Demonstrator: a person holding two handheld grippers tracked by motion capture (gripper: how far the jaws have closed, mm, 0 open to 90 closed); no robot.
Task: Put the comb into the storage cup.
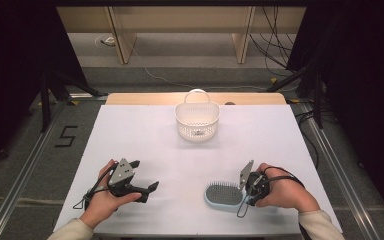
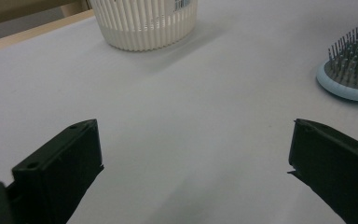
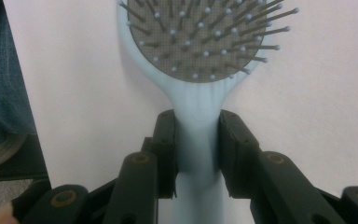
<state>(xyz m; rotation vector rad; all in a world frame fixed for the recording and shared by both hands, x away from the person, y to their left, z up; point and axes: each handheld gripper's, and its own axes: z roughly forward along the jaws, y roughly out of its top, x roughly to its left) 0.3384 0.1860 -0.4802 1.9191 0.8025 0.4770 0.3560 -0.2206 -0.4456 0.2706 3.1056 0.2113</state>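
my right gripper [image 3: 196, 140] is clamped on the handle of the light blue hairbrush [image 3: 200, 51], bristles up, lying on the white table [image 1: 145, 135] near its front right. left gripper [image 1: 145, 177] rests jaws wide. white basket [image 1: 197, 120] at back holds something small i can't identify.

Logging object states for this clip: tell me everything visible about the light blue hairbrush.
The light blue plastic paddle hairbrush has an oval grey cushion set with dark metal-looking pins with small ball tips. It lies flat, bristles up, on the white table covering, near the front edge on the person's right. Its narrow handle runs between the black jaws of the right gripper, whose pads press on both sides of it. Nothing else touches it.
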